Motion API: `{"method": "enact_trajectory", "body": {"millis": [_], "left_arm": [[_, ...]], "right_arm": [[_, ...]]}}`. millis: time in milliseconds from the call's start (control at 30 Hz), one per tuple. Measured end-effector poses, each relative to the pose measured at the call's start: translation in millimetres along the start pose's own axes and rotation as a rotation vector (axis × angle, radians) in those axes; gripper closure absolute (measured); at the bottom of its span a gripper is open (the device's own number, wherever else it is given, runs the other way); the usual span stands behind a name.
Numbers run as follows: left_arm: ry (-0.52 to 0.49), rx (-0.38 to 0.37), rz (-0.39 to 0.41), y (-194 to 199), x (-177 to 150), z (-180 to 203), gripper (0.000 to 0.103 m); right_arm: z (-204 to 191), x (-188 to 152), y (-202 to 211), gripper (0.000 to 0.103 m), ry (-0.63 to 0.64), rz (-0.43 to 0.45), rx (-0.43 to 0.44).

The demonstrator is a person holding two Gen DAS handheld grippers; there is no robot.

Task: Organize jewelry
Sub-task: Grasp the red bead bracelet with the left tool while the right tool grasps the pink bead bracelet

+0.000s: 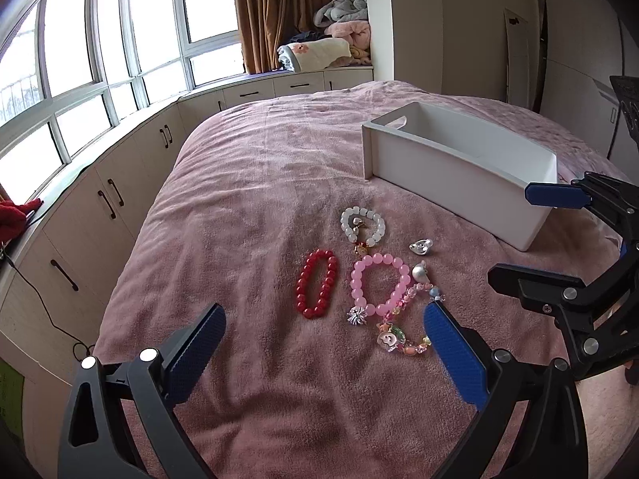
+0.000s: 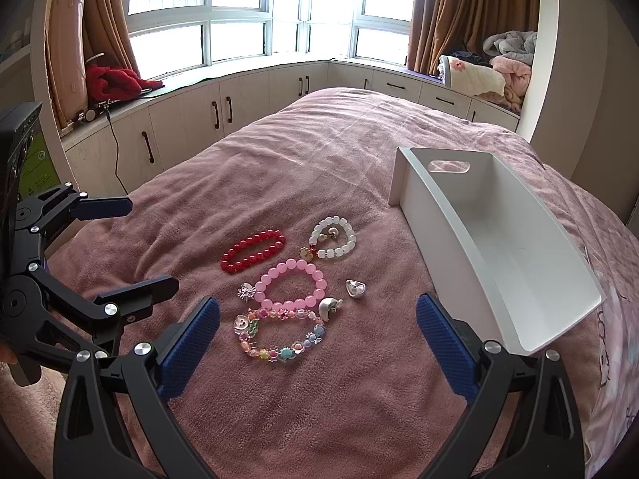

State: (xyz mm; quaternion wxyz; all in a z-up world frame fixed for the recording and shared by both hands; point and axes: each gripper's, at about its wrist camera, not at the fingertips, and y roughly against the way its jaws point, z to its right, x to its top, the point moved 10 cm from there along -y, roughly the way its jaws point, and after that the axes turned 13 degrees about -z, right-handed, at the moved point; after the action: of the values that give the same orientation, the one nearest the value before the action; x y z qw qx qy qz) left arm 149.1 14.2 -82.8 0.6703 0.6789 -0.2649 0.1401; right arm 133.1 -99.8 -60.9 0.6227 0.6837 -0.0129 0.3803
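Note:
On the pink bedspread lie a red bead bracelet [image 1: 316,294] [image 2: 253,250], a pink bead bracelet [image 1: 380,284] [image 2: 292,286], a white bead bracelet [image 1: 362,225] [image 2: 333,236], a multicoloured charm bracelet [image 1: 405,329] [image 2: 279,335], a silver ring [image 1: 421,246] [image 2: 356,289] and small silver charms [image 1: 356,316]. An empty white bin [image 1: 459,167] [image 2: 495,247] stands to their right. My left gripper [image 1: 325,343] is open, hovering before the jewelry; it also shows in the right wrist view [image 2: 147,247]. My right gripper [image 2: 317,331] is open above the charm bracelet; it also shows in the left wrist view [image 1: 515,231].
The bed [image 1: 259,183] fills the middle. White cabinets [image 1: 120,199] under bay windows run along the left and far side. Folded blankets [image 1: 331,40] lie on the window seat. A red cloth [image 2: 112,80] and a cable sit on the left sill.

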Motion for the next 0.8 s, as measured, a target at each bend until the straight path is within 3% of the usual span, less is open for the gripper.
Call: {"method": "enact_trajectory", "body": {"millis": [133,233,367,533,633,700,800], "left_arm": [[0.062,-0.078,-0.023,-33,15,-16,0.002],[0.076,-0.069,-0.048,-61,23,-28,0.006],[0.077,-0.09,-0.083,-93,23,-34,0.028],[0.075,-0.08,-0.138,-121,9,-41,0.035],[0.07,-0.08,-0.154,-131,6,-43,0.05],[0.072,-0.077,-0.15,-134,6,-44,0.064],[0.079,-0.082,-0.136,-135,8,-43,0.075]], "right_arm": [[1,17,-33,0.028,0.058,-0.058,0.031],[4,27,-62,0.035,0.092,-0.097,0.046],[4,28,-105,0.049,0.112,-0.158,0.062],[7,18,-143,0.053,0.087,-0.222,0.091],[3,16,-153,0.054,0.127,-0.224,0.075],[-1,14,-158,0.062,0.137,-0.229,0.086],[-5,14,-163,0.072,0.132,-0.23,0.121]]}}
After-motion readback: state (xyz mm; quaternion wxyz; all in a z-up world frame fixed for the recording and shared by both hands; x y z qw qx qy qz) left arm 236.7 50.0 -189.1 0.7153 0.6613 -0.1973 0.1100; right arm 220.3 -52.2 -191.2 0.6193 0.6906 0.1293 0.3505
